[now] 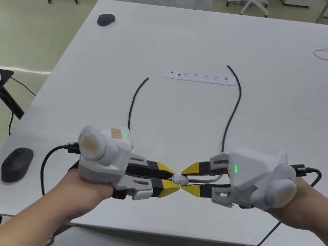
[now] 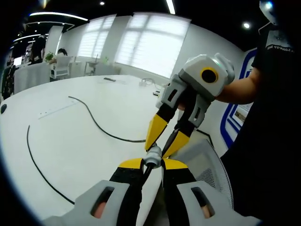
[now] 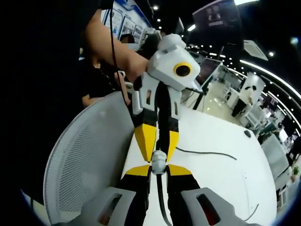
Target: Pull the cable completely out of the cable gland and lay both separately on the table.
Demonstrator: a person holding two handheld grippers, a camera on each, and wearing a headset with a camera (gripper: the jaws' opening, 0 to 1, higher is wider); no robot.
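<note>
Cable gland (image 1: 179, 179), small and pale grey, hangs in the air just over the near edge of the desk (image 1: 169, 46), pinned between the tips of two grippers that meet nose to nose. The left gripper (image 1: 175, 180) comes in from the left in the person's left hand (image 1: 77, 189), and its yellow-tipped jaws are clenched on the gland. The right gripper (image 1: 185, 180) comes in from the right in the right hand (image 1: 303, 205). Its jaws are drawn close about the gland's other end, where the cable (image 1: 231, 110) leaves it. Whether they pinch the gland or the cable cannot be told.

The cable is threaded through the gland. In the left gripper view a black length (image 2: 146, 175) runs back between that gripper's jaws, and in the right gripper view another length (image 3: 160, 193) runs back between the right jaws. On the desk, one black run curves away far and right to end beside a white power strip (image 1: 202, 77). A second run (image 1: 132, 105) rises from behind the left gripper toward the far left.

A black mouse (image 1: 17, 164) lies at the near left of the desk, and another dark mouse (image 1: 106, 19) lies at the far left. A white mesh chair (image 3: 80, 155) stands below the desk edge.
</note>
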